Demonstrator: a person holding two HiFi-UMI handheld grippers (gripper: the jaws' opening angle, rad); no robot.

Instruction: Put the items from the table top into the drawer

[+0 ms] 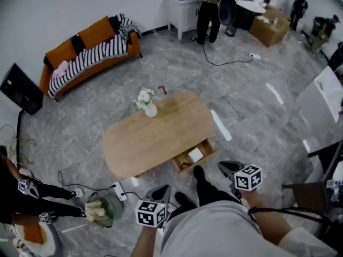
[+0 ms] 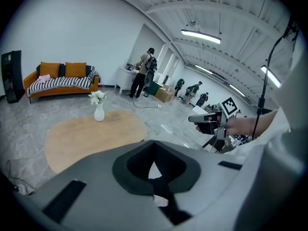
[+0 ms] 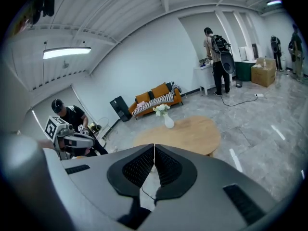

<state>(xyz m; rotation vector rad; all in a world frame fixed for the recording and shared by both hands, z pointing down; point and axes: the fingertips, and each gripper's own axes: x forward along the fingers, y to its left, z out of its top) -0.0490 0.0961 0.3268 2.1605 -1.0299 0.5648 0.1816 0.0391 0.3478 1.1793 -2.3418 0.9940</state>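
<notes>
Standing back from the wooden surface (image 1: 161, 138), holding the left gripper (image 1: 161, 190) and right gripper (image 1: 229, 167) up near the body, well apart from everything. Pressing both pairs of fingers closed on nothing, left fingers (image 2: 129, 170) and right fingers (image 3: 134, 170) alike. Showing only 1 item on the surface: a vase (image 1: 150, 110) of white flowers near the far edge. Showing the drawer (image 1: 210, 149) open on the near side, with a white item (image 1: 195, 155) inside. Seemingly sitting between steps, with most of the clearing looking done. Probably calling next for reaching out and opening 1 pair of fingers around the vase, or else for pushing the drawer shut.
</notes>
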